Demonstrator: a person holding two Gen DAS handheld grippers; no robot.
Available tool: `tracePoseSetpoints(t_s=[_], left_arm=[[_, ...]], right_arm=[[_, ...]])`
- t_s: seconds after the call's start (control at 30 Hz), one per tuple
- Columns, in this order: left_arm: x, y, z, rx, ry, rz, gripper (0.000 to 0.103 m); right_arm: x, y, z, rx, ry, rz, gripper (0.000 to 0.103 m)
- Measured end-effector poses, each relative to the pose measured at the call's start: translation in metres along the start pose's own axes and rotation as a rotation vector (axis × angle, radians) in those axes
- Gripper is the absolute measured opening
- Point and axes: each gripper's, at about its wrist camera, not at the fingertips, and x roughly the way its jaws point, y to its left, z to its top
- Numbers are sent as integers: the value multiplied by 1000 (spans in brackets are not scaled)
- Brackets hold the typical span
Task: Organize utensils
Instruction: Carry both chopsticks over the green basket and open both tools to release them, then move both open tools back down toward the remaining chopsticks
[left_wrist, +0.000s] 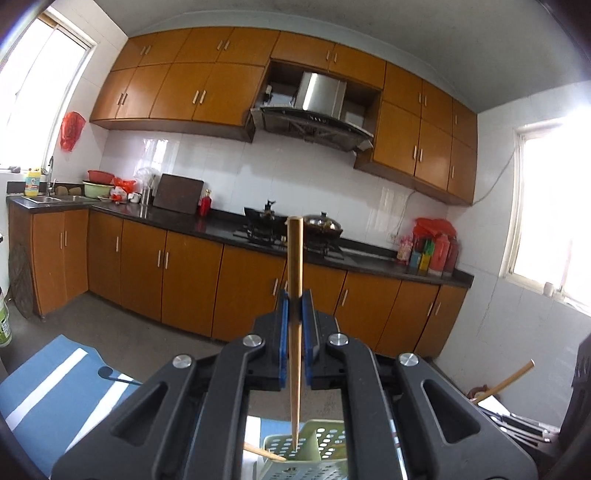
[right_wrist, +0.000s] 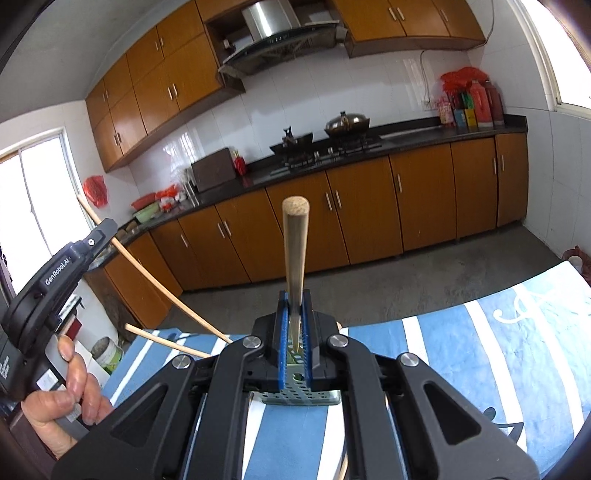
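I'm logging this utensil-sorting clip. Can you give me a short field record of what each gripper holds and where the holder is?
left gripper: shut on a thin wooden chopstick, tip down
right gripper: shut on a thicker round-ended wooden stick
holder: pale green perforated plastic utensil basket, below both grippers
surface: blue-and-white striped cloth
loose item: another chopstick leaning at the basket

The left gripper (left_wrist: 295, 310) is held nearly level, its jaws clamped tight on a chopstick (left_wrist: 295, 280). The right gripper (right_wrist: 295, 314) is tilted downward, jaws likewise clamped on another chopstick (right_wrist: 294, 258). A hand (right_wrist: 66, 398) is wrapped around the left gripper's handle.
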Motion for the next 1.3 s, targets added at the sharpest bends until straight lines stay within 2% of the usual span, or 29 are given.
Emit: tracePoseSetpoints(t_s=[0.3,0.43,0.53,0.63,0.8,0.9,1.03,1.13,1.3], left_arm=[[25,9,-24,1,64,17,9],[24,14,-26,-9,81,16,19],[16,17,-19,-9,68,18,25],[4,22,-12,-16,56,20,28],[-31,38,-4,-21,49,33,33],[-55,55,-8,-13,74,55,38],[-77,80,-32,9,140,86,42],[-79,100,-66,39,244,121,43],[-71,129,-131,55,450,137,42]], right_arm=[[21,3,-1,6,45,-10,8],[16,4,0,-5,38,-24,9],[5,1,3,15,20,-24,15],[-11,1,4,15,-17,-43,25],[-43,-7,0,11,-77,-91,25],[-59,-21,-13,8,-84,-142,26],[-54,-46,-47,20,-4,-209,26],[-32,-63,-83,32,111,-241,26],[8,-69,-144,42,298,-206,26]])
